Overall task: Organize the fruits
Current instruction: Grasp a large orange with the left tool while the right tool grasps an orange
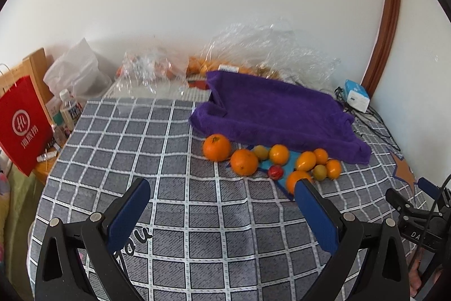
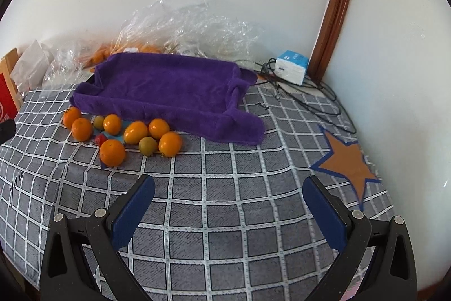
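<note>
Fruit lay in one loose cluster on the grey checked cloth (image 2: 225,188) over the worktop: seven round orange citrus fruits (image 2: 112,152), two small greenish-yellow fruits (image 2: 147,145) and one small red fruit (image 2: 100,139), ten pieces in all. Several touched their neighbours, and the cluster sat just beside the near edge of the purple plush towel (image 2: 169,86), which was draped over a shallow tray-like form.

Left tool (image 1: 222,189) hung released above the cloth, its two blue-padded fingers (image 1: 129,212) spread wide with nothing between them. The fruit lay ahead of it and to its right; one orange fruit (image 1: 296,179) showed just behind the tip of the right-hand finger, and whether they touched I cannot tell.

Right tool (image 2: 228,188) was likewise released, fingers wide apart over bare cloth, gripping nothing. The cluster lay ahead and to its left, well apart from both fingertips. One orange star patch (image 2: 346,160) was to its right on the cloth.
</note>
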Motion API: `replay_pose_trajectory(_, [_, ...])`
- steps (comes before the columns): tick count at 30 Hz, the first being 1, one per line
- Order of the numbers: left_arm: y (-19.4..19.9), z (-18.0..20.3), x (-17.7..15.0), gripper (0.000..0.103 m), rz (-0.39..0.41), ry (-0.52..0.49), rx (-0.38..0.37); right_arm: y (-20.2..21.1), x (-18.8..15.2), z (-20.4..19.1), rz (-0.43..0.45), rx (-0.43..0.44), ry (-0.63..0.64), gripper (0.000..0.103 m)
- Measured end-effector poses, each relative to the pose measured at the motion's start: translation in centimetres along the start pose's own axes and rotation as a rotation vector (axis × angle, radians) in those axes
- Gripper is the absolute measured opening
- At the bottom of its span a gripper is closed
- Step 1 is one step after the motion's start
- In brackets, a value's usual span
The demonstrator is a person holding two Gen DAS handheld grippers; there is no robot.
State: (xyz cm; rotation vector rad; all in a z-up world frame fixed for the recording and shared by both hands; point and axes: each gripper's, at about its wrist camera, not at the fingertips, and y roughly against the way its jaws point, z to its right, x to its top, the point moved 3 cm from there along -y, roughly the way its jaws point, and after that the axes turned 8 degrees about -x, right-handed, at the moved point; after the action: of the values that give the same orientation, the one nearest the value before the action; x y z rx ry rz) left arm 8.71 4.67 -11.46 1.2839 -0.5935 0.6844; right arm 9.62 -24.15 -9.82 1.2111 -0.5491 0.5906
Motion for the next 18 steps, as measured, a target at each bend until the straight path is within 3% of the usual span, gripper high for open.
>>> replay_pose_trajectory(5, [-2.7,-1.6,-1.0,0.102,-0.027,0.001,0.028,-2.4,-0.5,-0.4,0.029,0.063,-0.047,0.102])
replay_pose_trajectory(10, [-5.0,-3.2,-1.5,0.094,-0.082,0.048,-0.002,-5.9,-0.3,-1.4,-0.058,0.143,-0.04,0.1])
replay_pose_trajectory(15, [-7.0,-3.6,-1.4,0.094,-0.125,0.02,0.013,-7.8,0.2,-3.1,-0.08,0.208,-0.027,0.093])
replay_pose_trajectory(18, [-7.8,-3.9,-1.4,0.094,-0.129,0.015,0.025,-8.3,0.4,-4.1,-0.063,0.203,-0.002,0.079])
